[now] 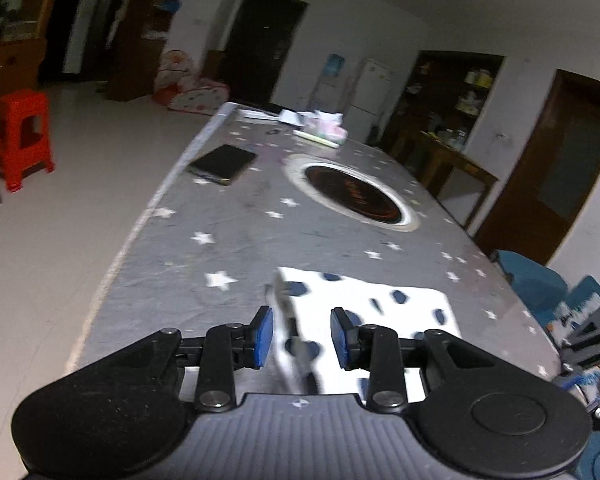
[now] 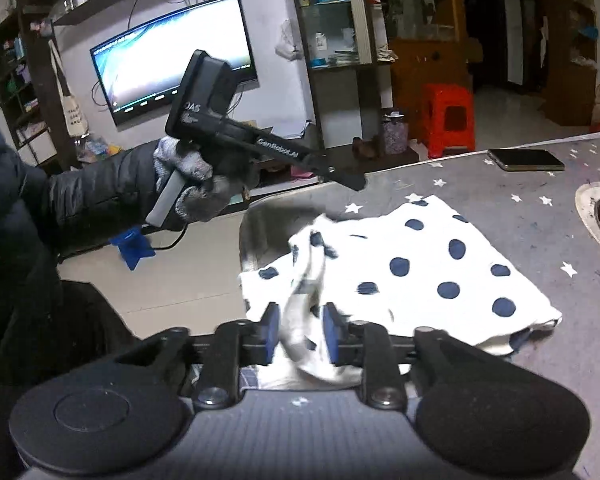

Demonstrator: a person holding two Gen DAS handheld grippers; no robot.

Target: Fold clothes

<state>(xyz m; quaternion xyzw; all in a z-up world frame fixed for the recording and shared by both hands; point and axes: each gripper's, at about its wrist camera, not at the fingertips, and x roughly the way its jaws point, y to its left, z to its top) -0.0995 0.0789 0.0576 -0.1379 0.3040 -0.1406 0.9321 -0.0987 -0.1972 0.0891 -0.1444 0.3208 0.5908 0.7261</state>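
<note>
A dim living room held a long grey surface (image 1: 228, 216) printed with white stars. On its near end lay the white garment (image 2: 428, 264) with navy dots, folded into a rough rectangle, one loose strip rising from its near edge. In the right wrist view that strip stood between the blue pads of the right tongs (image 2: 298, 334), whose jaws stood narrowly apart without pressing it, so far as the blur allowed. In the left wrist view the left tongs (image 1: 301, 338) stood partly open over the garment's near-left corner, a blurred fold of cloth between the pads and apart from both. From the right camera, at ten o'clock from the garment, a gloved hand (image 2: 192, 184) gripped the handle of the left tool above the surface's edge. A dark phone (image 1: 223, 163) lay near the surface's left edge, at eleven o'clock from the garment in the left view, and a round black hob (image 1: 356, 194) with a pale ring was set into the surface at one o'clock. Beyond, a red stool (image 1: 22, 138) stood on the pale floor, and a lit television (image 2: 172, 56) hung on the wall.
</note>
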